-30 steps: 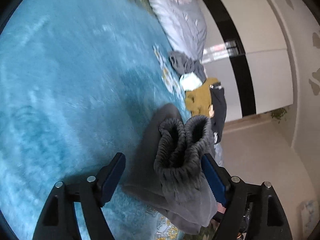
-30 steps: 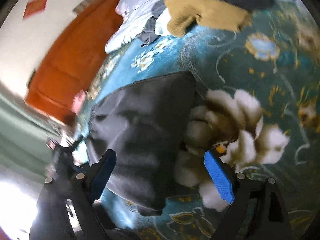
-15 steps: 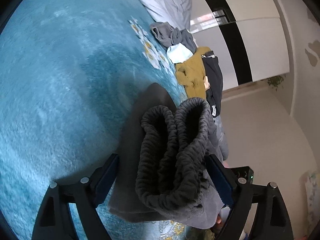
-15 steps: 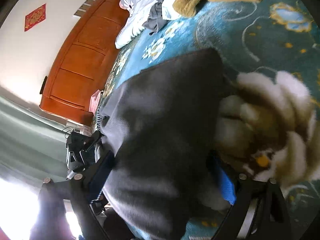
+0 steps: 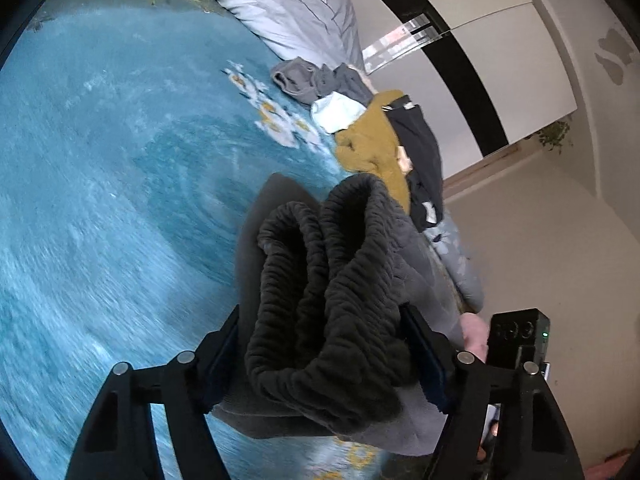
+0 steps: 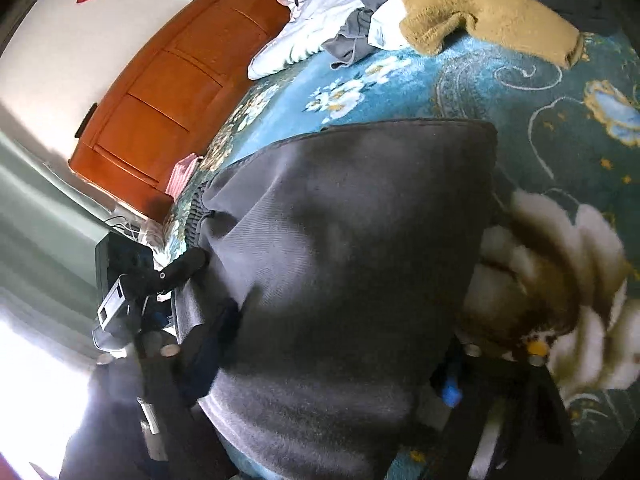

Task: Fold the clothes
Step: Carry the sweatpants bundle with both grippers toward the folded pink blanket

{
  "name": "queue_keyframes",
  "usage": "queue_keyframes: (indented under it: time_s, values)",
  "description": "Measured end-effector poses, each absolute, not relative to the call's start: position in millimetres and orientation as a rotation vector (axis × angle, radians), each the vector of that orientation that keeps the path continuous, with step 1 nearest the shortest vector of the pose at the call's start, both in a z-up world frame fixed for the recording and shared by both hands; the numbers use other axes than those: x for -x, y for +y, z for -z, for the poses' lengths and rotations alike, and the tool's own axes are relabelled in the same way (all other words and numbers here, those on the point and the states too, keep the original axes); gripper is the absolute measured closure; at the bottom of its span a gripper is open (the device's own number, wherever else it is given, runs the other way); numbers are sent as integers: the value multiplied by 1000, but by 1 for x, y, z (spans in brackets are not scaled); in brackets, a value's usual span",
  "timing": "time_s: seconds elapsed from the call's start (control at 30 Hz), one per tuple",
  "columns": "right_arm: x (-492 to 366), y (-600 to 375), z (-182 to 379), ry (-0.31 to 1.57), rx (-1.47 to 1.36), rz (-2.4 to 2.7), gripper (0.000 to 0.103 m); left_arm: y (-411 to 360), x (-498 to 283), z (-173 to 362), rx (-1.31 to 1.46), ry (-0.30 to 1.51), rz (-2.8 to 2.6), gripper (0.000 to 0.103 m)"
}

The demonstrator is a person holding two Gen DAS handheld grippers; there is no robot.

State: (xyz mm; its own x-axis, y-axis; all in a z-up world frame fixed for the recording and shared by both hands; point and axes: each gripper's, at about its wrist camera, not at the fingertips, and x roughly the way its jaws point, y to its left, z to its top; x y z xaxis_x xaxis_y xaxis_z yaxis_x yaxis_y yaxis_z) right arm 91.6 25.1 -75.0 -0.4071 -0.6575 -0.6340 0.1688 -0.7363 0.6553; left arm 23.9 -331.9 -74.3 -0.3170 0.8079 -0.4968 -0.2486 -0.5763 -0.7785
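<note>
Gripping a folded grey garment (image 5: 320, 320) from both ends above the teal floral blanket (image 5: 100, 200).

Left gripper (image 5: 324, 344) has just been narrowing its jaws, and its blue pads now press the bunched elastic waistband on either side, probably so the stacked layers stay together. Right gripper (image 6: 332, 364) has likewise been closing around the garment's smooth folded body; cloth fills the gap and hides most of both fingers, so the hold looks firm but cannot be confirmed. Beyond the garment, further up the blanket, lies a pile of unfolded clothes (image 6: 480, 8), a mustard sweater on top, apparently kept apart as work still waiting.
</note>
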Motion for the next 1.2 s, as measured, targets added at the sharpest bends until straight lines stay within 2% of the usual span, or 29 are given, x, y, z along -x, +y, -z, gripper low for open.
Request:
queue_keyframes:
  time_s: [0.23, 0.67, 1.0, 1.2]
  values:
    - [-118, 55, 45, -696, -1206, 2196, 22, -297, -40, 43, 1208, -734, -1897, 26]
    - [-172, 143, -11, -764, -1010, 2300, 22, -175, -63, -51, 1138, -446, -1849, 26]
    - [-218, 249, -43, -849, -961, 2459, 22, -24, -86, -77, 1174, -202, -1649, 26]
    - [-253, 331, -58, -867, -993, 2585, 22, 71, -103, -75, 1231, -140, -1497, 26]
